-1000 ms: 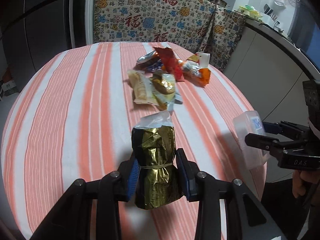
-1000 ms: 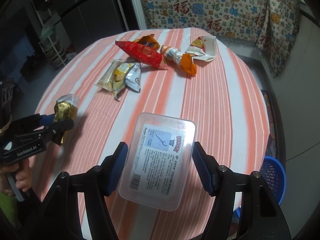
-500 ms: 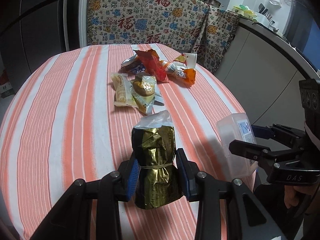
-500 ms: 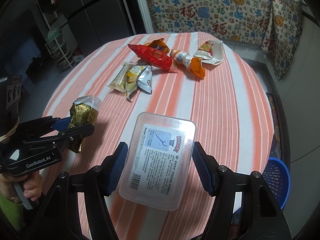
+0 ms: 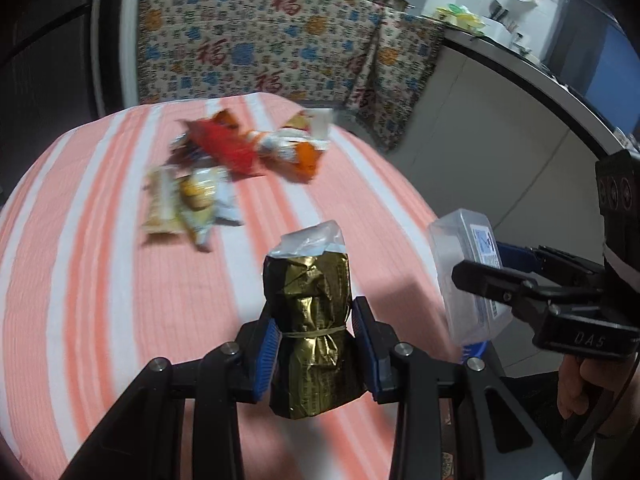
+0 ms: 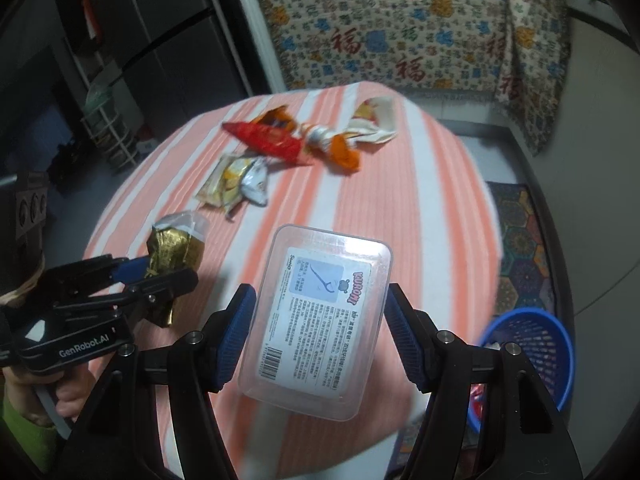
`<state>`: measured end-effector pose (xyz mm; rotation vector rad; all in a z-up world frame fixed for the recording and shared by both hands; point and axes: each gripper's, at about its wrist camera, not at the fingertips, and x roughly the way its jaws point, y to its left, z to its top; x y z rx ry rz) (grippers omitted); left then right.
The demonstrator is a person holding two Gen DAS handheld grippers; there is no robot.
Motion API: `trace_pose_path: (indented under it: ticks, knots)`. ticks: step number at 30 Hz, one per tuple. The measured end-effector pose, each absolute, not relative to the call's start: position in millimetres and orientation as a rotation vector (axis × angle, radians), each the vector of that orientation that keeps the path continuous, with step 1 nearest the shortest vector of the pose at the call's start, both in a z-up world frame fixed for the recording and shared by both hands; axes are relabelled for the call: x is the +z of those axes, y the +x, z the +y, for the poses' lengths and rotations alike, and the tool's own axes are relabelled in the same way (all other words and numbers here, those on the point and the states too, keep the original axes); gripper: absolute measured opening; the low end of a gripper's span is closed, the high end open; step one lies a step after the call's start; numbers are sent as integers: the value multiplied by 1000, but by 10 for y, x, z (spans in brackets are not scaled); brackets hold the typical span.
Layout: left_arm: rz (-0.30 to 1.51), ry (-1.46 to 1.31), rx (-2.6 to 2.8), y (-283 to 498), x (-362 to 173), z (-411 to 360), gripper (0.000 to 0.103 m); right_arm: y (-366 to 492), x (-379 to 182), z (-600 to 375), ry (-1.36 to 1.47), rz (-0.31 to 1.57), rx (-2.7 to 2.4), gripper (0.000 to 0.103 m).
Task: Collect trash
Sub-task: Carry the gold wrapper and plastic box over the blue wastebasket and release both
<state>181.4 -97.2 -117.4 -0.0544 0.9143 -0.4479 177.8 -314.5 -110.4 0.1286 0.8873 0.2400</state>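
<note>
My left gripper (image 5: 316, 344) is shut on a crumpled gold foil packet (image 5: 314, 320) and holds it above the near part of the striped table (image 5: 100, 272). It also shows in the right wrist view (image 6: 172, 256). My right gripper (image 6: 320, 328) is shut on a clear plastic box (image 6: 320, 320) with a printed label, held above the table's right edge; the box shows in the left wrist view (image 5: 468, 276). A blue trash basket (image 6: 528, 356) stands on the floor, right of the table.
Several wrappers lie on the far part of the table: a red one (image 6: 268, 140), an orange-white one (image 6: 344, 144), yellow-silver ones (image 6: 236, 180). A patterned cloth (image 6: 400, 32) hangs behind. A counter (image 5: 520, 92) runs at the right.
Both grippers have swung right with their loads, toward the table's right edge. The blue basket now shows larger at the lower right of the right wrist view.
</note>
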Motion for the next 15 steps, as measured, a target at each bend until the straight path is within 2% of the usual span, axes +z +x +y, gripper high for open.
trace_pose_path:
  ticks: [8,15]
  knots:
    - [953,-29,-669,1814,-1112,-2122,36,1523,-939,-4280,151,859,53,67]
    - [1000,10,-809,1865,-1341,-3152,36,1413,-1215,-5147,193,911,-85,67]
